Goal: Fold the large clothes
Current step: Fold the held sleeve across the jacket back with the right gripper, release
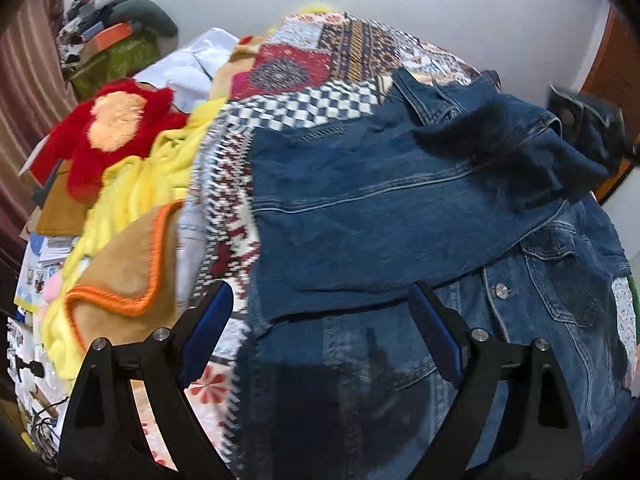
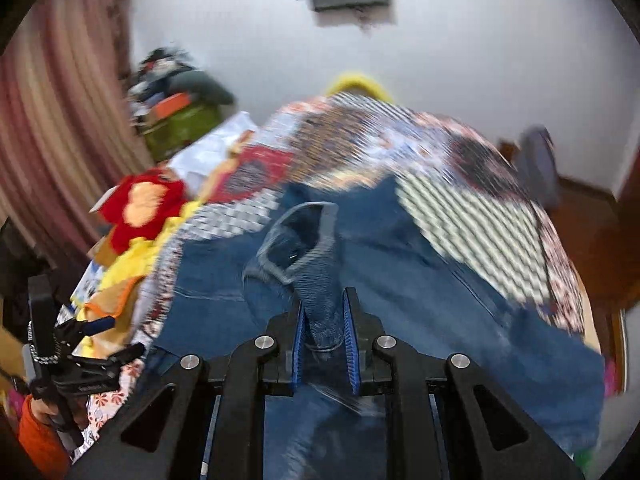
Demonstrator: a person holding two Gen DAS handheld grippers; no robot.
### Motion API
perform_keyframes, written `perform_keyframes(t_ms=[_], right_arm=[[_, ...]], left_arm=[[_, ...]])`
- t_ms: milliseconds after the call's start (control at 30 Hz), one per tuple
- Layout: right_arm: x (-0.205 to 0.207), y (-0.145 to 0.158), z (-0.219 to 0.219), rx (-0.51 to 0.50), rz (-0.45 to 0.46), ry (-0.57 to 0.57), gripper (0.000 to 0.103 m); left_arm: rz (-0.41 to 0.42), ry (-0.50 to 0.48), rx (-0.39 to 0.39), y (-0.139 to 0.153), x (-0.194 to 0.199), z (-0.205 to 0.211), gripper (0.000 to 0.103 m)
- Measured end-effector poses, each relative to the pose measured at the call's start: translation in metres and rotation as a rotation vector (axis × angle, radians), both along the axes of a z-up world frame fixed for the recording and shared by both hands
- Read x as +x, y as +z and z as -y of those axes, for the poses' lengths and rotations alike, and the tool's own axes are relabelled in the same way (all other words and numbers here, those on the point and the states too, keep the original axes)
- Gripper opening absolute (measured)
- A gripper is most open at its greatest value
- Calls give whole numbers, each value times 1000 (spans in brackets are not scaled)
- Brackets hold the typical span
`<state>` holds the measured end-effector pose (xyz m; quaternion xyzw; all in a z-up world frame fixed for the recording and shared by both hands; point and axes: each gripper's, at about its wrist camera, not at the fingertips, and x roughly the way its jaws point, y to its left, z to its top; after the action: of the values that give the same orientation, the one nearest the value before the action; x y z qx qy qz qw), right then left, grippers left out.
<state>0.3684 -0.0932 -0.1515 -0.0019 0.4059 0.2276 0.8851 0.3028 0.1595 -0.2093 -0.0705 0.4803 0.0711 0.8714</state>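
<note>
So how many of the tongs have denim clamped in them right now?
1. The right tongs are shut on a bunched fold of the denim jacket, lifted above the bed. The left tongs hang open over the jacket's near edge, gripping nothing.

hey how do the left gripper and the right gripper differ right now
The left gripper stands wide open with nothing between its fingers, hovering over the denim jacket. The right gripper is nearly closed, its blue pads pinching a bunched fold of that jacket and lifting it. The left gripper's view is fairly sharp; the right gripper's is motion-blurred. Both share black fingers with blue pads and angle down toward the patterned bedspread.
</note>
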Motion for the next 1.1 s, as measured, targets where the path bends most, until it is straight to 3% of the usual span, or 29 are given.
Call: perform_keyframes(t_ms=[200, 367, 467, 600, 733, 867, 1000, 1100], right_arm=[[10, -52, 54, -70, -95, -110, 12], [6, -87, 76, -167, -116, -149, 12], [6, -92, 88, -229, -100, -176, 13], [10, -78, 93, -178, -110, -157, 13], [10, -55, 67, -146, -86, -83, 13], [9, -44, 15, -168, -53, 35, 13], [15, -56, -36, -185, -93, 136, 13], [22, -82, -63, -237, -144, 161, 13]], left_arm=[[-76, -23, 15, -27, 30, 17, 89], [-146, -31, -11, -56, 48, 23, 89], [-177, -30, -25, -73, 52, 23, 92], [-172, -21, -50, -79, 50, 16, 98], [-176, -59, 6, -70, 44, 21, 97], [-95, -86, 36, -40, 41, 26, 98], [-29, -96, -7, -16, 53, 27, 98], [-37, -103, -15, -17, 67, 32, 98]])
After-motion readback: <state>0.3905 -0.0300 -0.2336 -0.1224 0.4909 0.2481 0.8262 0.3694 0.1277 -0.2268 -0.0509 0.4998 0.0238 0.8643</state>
